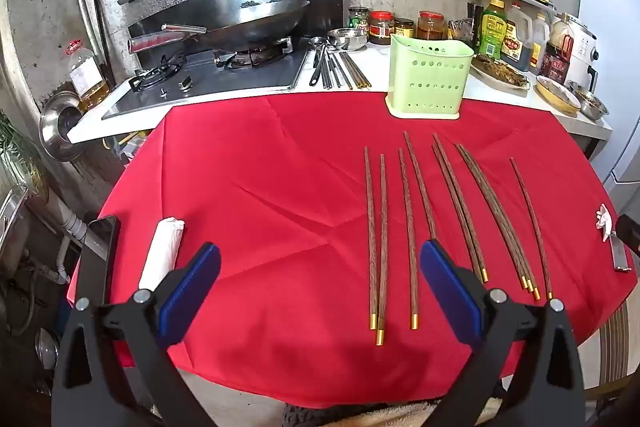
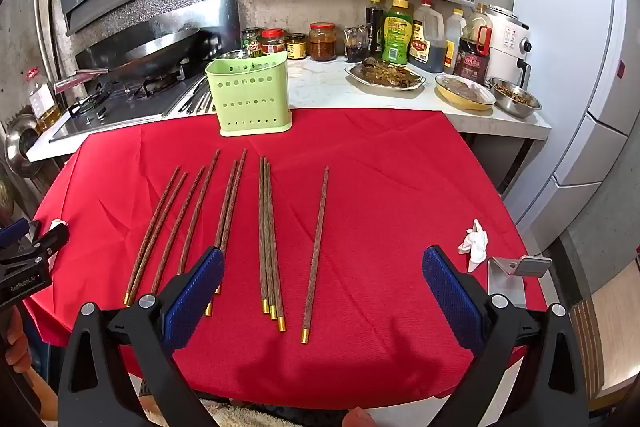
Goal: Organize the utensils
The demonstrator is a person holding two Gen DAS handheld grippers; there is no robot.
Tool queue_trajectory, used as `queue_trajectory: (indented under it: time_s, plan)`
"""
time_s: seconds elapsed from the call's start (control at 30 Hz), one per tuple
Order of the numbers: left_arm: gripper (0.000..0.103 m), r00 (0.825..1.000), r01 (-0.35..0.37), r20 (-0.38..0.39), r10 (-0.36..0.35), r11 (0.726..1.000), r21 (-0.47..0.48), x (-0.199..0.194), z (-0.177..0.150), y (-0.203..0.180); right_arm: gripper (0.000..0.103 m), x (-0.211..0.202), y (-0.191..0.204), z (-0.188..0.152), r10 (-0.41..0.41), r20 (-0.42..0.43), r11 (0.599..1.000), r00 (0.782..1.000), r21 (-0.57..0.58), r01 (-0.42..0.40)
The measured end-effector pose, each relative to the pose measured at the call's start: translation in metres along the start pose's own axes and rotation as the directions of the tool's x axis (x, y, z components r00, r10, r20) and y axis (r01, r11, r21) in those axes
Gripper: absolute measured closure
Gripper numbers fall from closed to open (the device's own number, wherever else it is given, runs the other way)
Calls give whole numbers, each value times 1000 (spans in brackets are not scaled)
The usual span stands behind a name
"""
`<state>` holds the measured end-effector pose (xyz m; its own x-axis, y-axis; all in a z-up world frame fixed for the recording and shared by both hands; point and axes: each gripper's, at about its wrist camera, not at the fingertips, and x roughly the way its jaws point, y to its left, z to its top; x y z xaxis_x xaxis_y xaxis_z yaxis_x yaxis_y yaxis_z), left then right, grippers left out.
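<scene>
Blue-padded and spread wide, the left gripper is seen at the bottom of its own frame with nothing between its pads; the right gripper is likewise released and empty, low in the right wrist view. Both are held above the near edge of the red tablecloth.

Just beyond the fingers, the wooden chopsticks are laid out lengthwise in a loose fan across the centre and right of the left wrist frame, gold-capped ends nearest the grippers. Some lie touching in pairs or threes, and a single chopstick lies apart near the centre of the right wrist view. The green perforated utensil holder stands upright at the far edge of the cloth, upper centre-right in the left wrist view, and appears empty as far as can be told.

A crumpled tissue lies at right, a rolled white cloth at lower left.

Risk is judged as follows: thin round sticks may roll or slip from a pinch; neighbours that touch may be dragged along; the creased cloth may be snagged; the light holder may be tipped by an angled insertion.
</scene>
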<state>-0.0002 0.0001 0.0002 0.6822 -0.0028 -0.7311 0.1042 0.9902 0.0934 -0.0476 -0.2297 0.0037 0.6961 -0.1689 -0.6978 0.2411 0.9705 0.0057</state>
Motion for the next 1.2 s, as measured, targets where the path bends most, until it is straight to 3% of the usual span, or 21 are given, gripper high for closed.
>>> queue_trajectory:
  time_s: [1.2]
  plan:
    - [6,1000,-2,2,2,1000,-4,-2,0,2,6,-4,-2,2,2,2,1000,1000,2,-2]
